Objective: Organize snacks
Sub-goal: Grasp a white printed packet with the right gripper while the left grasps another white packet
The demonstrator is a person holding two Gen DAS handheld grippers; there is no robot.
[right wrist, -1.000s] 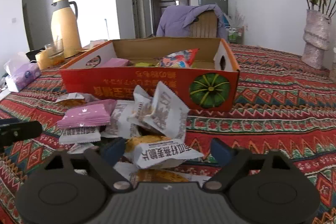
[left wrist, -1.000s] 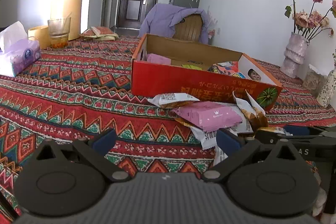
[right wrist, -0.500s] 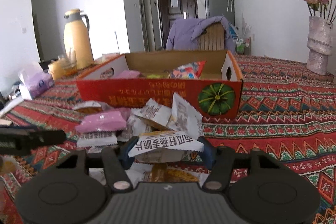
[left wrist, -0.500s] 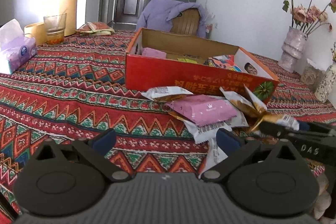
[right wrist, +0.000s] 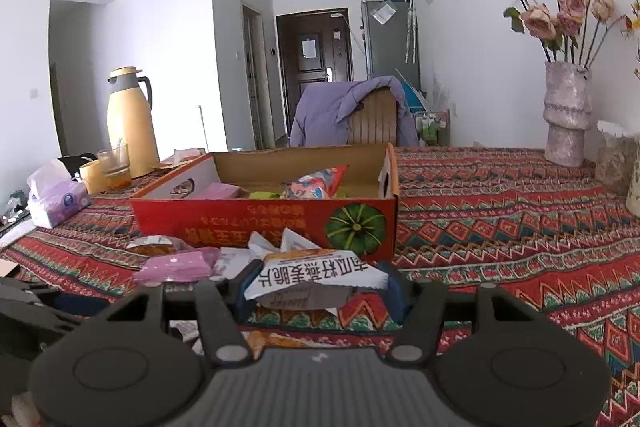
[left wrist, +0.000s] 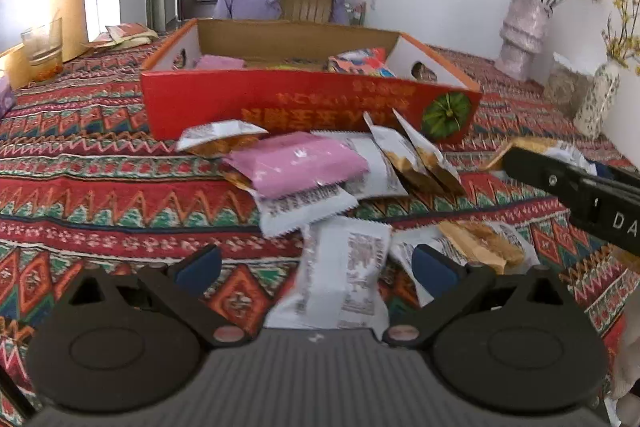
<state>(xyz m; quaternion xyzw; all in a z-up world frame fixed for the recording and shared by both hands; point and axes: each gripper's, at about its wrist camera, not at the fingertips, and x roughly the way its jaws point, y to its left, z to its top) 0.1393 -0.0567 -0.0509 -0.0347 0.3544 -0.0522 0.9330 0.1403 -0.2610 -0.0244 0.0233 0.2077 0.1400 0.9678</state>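
The right gripper (right wrist: pixel 318 291) has its fingers clenched on a white packet (right wrist: pixel 316 273), held clear of the bench (right wrist: pixel 500 227) before the red box (right wrist: pixel 264 223). The left gripper (left wrist: pixel 316 263) is released, fingers astride another white wrapper (left wrist: pixel 344 275) lying in the pile.

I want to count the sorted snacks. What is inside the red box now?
Inside the red box lie a pink packet, a colourful bag and something yellow-green. Its front wall hides the bottom.

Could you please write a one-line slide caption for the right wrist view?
Right gripper clamps a white snack packet in front of the red cardboard box on the patterned tablecloth.
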